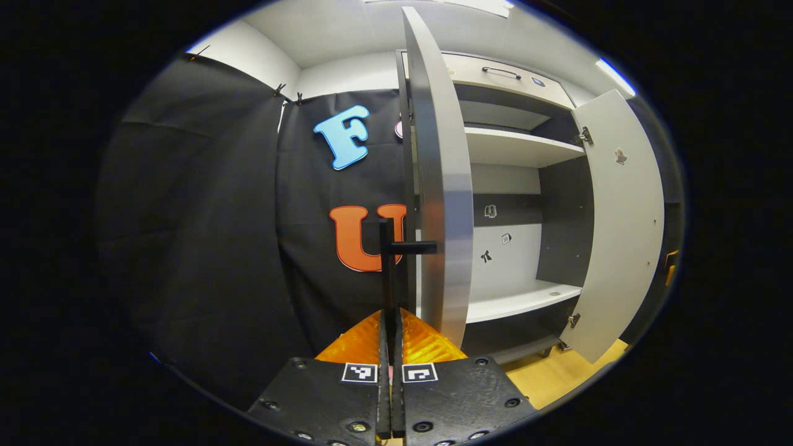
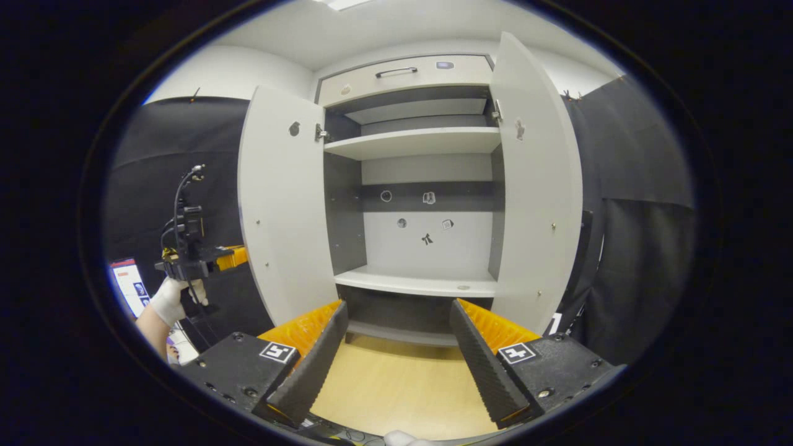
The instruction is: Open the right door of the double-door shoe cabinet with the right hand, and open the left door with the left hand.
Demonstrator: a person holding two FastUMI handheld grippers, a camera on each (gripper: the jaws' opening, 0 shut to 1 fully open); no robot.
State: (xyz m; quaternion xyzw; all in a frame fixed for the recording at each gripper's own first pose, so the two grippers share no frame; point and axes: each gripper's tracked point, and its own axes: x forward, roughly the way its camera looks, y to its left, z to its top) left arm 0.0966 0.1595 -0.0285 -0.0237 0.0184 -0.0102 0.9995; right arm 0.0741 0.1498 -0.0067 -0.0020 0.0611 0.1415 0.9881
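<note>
The shoe cabinet (image 2: 412, 142) stands with both doors swung out. In the left gripper view the left door (image 1: 443, 186) shows edge-on, and its thin black handle (image 1: 386, 260) runs upright between the fingers of my left gripper (image 1: 391, 319), which is shut on it. The right door (image 1: 619, 223) hangs wide open farther off. In the right gripper view the left door (image 2: 282, 204) and the right door (image 2: 536, 186) frame the bare shelves. My right gripper (image 2: 398, 306) is open, holds nothing and faces the cabinet's lower part. The left gripper (image 2: 189, 260) sits behind the left door in a gloved hand (image 2: 167, 300).
A drawer with a bar handle (image 2: 396, 71) tops the cabinet. Two white shelves (image 2: 415, 282) cross the inside, with small stickers on the back panel. Light wooden floor (image 2: 396, 384) lies before the cabinet. Black cloth hangs on both sides. A lit screen (image 2: 127, 282) stands low at the left.
</note>
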